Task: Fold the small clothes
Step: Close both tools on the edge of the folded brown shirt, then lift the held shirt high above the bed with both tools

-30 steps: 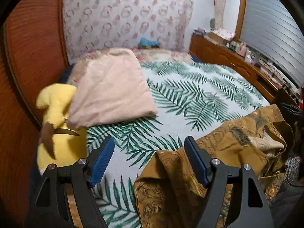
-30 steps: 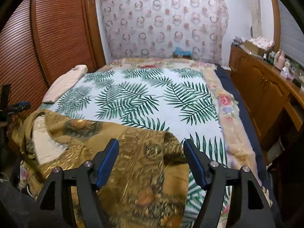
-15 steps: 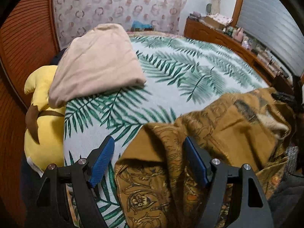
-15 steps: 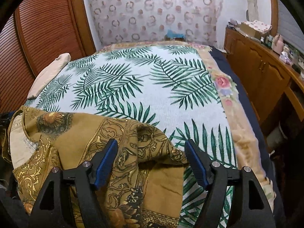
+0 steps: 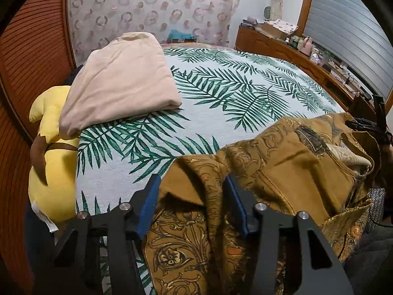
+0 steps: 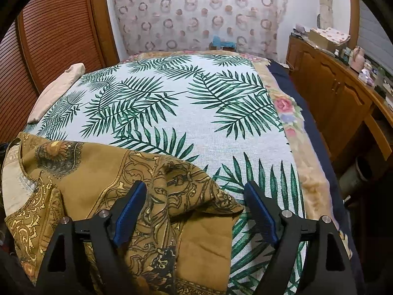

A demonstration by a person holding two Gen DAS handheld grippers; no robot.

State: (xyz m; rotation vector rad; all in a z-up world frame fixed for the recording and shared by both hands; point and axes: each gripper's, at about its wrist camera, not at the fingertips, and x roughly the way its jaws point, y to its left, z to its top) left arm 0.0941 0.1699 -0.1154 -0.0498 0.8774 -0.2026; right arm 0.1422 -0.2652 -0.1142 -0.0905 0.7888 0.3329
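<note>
A brown garment with a gold pattern (image 5: 282,162) lies crumpled on the near part of the palm-leaf bedspread (image 5: 221,93). My left gripper (image 5: 191,182) hovers low over its left edge. Its jaws are closing, with a raised fold of the cloth between the blue pads (image 5: 149,204), which do not squeeze it. In the right wrist view the same garment (image 6: 98,167) spreads to the left. My right gripper (image 6: 195,186) straddles its folded-over right corner. Its jaws are opening, and the corner lies loose on the bedspread (image 6: 172,93).
A folded beige cloth (image 5: 122,78) lies at the bed's far left, partly over a yellow plush toy (image 5: 51,172). Louvred wooden doors (image 6: 56,32) run along the left. A wooden cabinet (image 6: 331,93) with clutter on top lines the right side.
Both grippers have come down and forward over the garment, so cloth now lies between each pair of jaws. The left jaws have narrowed; the right jaws have widened.
</note>
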